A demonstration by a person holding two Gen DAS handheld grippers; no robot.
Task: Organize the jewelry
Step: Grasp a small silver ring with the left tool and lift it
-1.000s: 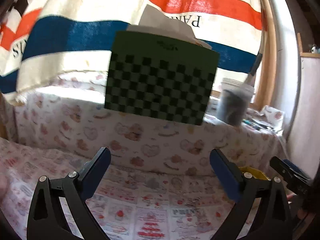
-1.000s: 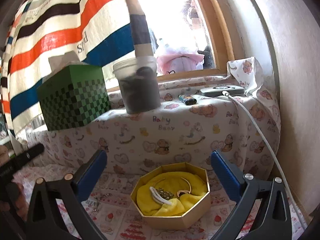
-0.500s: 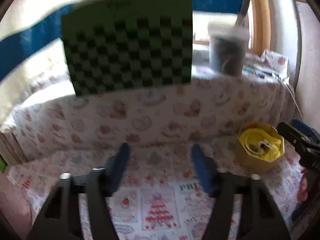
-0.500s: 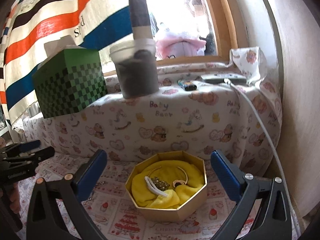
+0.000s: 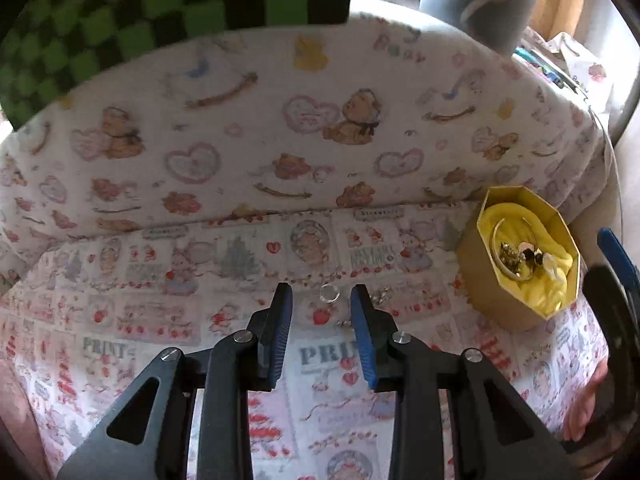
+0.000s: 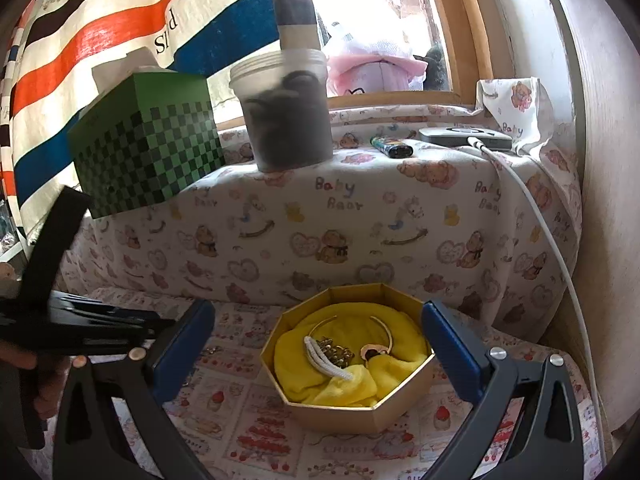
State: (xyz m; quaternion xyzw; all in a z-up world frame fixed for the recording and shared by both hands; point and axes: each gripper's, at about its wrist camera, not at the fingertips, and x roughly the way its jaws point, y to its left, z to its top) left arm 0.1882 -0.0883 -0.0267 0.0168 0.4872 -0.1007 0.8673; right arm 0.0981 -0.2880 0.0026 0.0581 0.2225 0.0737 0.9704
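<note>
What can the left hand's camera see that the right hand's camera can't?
Only the left wrist view shows the small clear ring lying on the cloth, just ahead of the left gripper, which is open. Only the right wrist view shows the lighter and the window. Both show the gold octagonal box with jewelry inside and the green checkered box.

Daylit fisheye views from my two claws, bowed at the edges and dark in the corners.
My right view's window (image 6: 380,12) is blown out to white, backlighting the plastic jar (image 6: 286,112). My left view is softer: the green checkered box (image 5: 160,12) smears at the rim, while the printed cloth (image 5: 320,360) stays evenly lit.
</note>
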